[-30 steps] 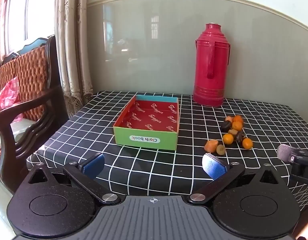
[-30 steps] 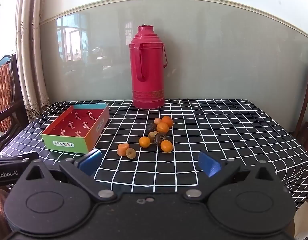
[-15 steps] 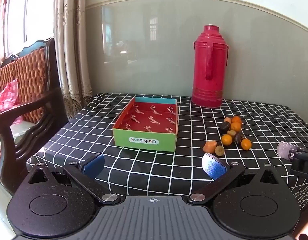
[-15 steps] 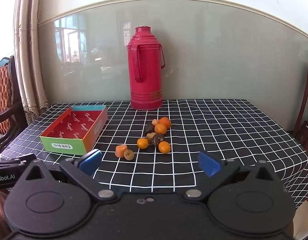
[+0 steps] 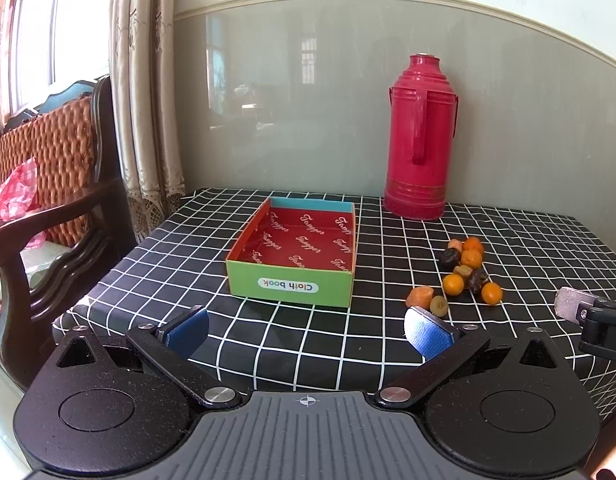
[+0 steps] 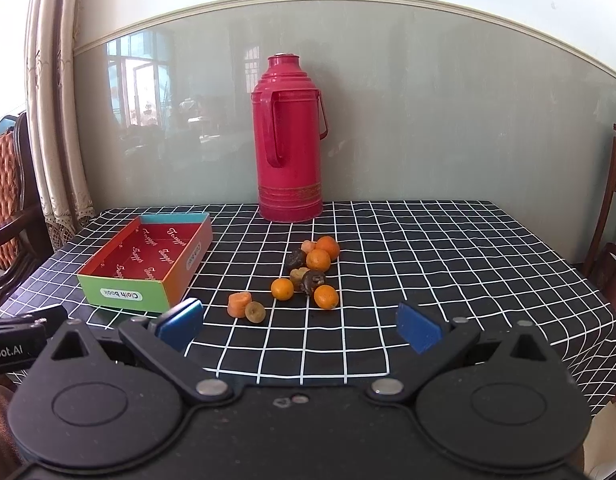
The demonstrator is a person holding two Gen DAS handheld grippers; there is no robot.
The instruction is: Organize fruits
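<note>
A cluster of small fruits [image 6: 308, 276], orange, dark and tan, lies on the black checked tablecloth; it also shows in the left wrist view [image 5: 462, 276]. An empty open box [image 5: 296, 256] with a red inside and a green front stands left of the fruits; it also shows in the right wrist view [image 6: 148, 264]. My left gripper [image 5: 308, 330] is open and empty, at the table's front edge before the box. My right gripper [image 6: 300, 324] is open and empty, at the front edge before the fruits.
A tall red thermos [image 6: 290, 144] stands at the back against the wall, also in the left wrist view [image 5: 420, 140]. A wooden armchair [image 5: 48, 184] and curtains are left of the table. Another wooden chair [image 6: 612, 220] is at the right edge.
Both grippers have risen slightly and pulled back a little; the table contents sit lower and smaller in view. Nothing on the table has moved.
</note>
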